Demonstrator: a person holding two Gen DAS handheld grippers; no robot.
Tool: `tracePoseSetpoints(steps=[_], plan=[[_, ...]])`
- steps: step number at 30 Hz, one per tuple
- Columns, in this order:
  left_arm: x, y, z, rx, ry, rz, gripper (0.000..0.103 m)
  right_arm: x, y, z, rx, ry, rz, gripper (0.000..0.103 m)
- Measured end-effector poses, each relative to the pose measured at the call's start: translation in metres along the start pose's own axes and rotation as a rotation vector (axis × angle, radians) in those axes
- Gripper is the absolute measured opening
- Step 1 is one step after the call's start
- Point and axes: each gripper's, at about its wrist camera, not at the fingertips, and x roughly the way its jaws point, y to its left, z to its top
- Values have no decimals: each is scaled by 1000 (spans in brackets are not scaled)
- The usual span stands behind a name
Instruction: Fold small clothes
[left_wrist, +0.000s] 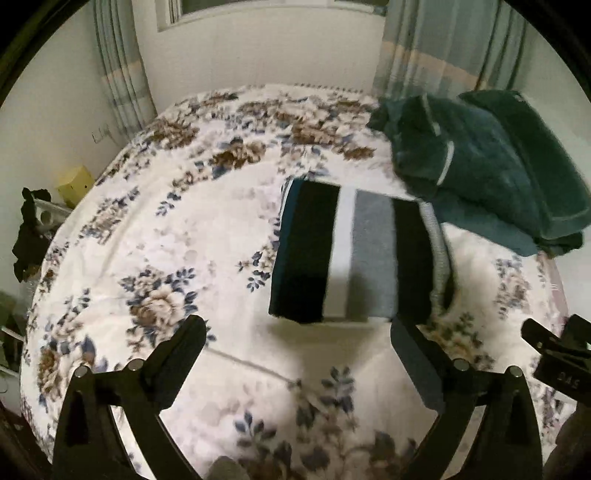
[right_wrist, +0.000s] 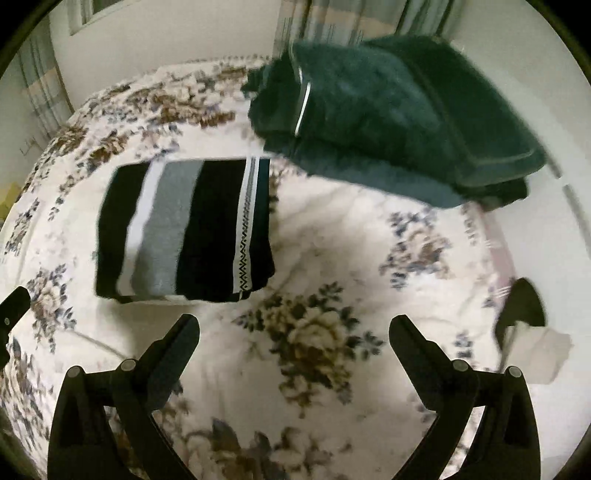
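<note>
Hanging above the bed, the left gripper (left_wrist: 297, 334) has its two black fingers spread wide, and nothing is between them; only the flowered bedspread (left_wrist: 155, 236) shows in the gap. The right gripper (right_wrist: 294, 332) is the same: released, fingers far apart, with only the bedspread between them. Both point steeply down at the bed. In the left wrist view, part of the right gripper shows at the right edge, and in the right wrist view a piece of the left gripper shows at the left edge, so the two are side by side.

Just beyond the fingertips lies the striped garment (left_wrist: 351, 254) (right_wrist: 184, 229), folded into a neat rectangle and flat on the bedspread. Its stripes are black, white and grey, and in the right wrist view a narrow white band with a zigzag pattern runs along its right side. No gripper touches it. In the left wrist view it is straight ahead of the left gripper; in the right wrist view it is ahead and to the left.

Farther and to the right is a pile of dark green clothes (left_wrist: 480, 166) (right_wrist: 388, 118), with a thin pale trim on one piece. Its near edge comes close to the far right corner of the striped garment.

Behind the bed are a white wall and striped curtains (left_wrist: 122, 74). Both views are somewhat blurred.
</note>
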Motion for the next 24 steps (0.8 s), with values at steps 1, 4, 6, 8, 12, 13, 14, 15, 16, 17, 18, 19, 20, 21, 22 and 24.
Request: tracePoseSetpoints(steps=[1,4,6,8,12,13,14,15,16,17,18,19,20,21,22,24], plan=[[-12,-1,-1,2,-6,-3,102,-24,-3,-3,4,-19,-5,103],[-61,-4,-4,-4,-37,-4,102,-89,-14,-13,5,-72,-14,103],[-97,-7,-7,-4,-63,-4,102,-134,-20,-20,4,-114,-17,103],[-131,-10,-12,-5,-92,-11,102,-177,-27,-30,4,-154,-19,103],[-191,-16,-22,6,-148,-23,102,-254,-39,-53,18,-227,-14,103],[-209,-18,-25,12,-169,-26,102,-272,-43,-60,22,-241,-10,103],[-218,-18,-27,14,-179,-28,102,-293,-48,-67,25,-256,-5,103],[-234,-19,-31,18,-195,-33,102,-306,-50,-73,30,-264,-1,103],[-246,-20,-34,21,-207,-37,102,-323,-53,-80,35,-277,4,103],[-259,-21,-38,23,-219,-39,102,-341,-56,-87,36,-293,6,103],[-272,-21,-42,26,-231,-41,102,-357,-58,-94,35,-306,7,103],[-284,-21,-46,29,-243,-45,102,-369,-60,-101,36,-317,10,103],[-291,-21,-50,30,-250,-47,102,-384,-63,-109,39,-328,15,103],[-302,-21,-54,31,-257,-46,102,-395,-64,-116,41,-335,19,103],[-311,-21,-58,30,-262,-53,102,-406,-66,-123,41,-344,21,103],[-326,-20,-65,26,-268,-55,102,-428,-70,-138,41,-360,28,103]])
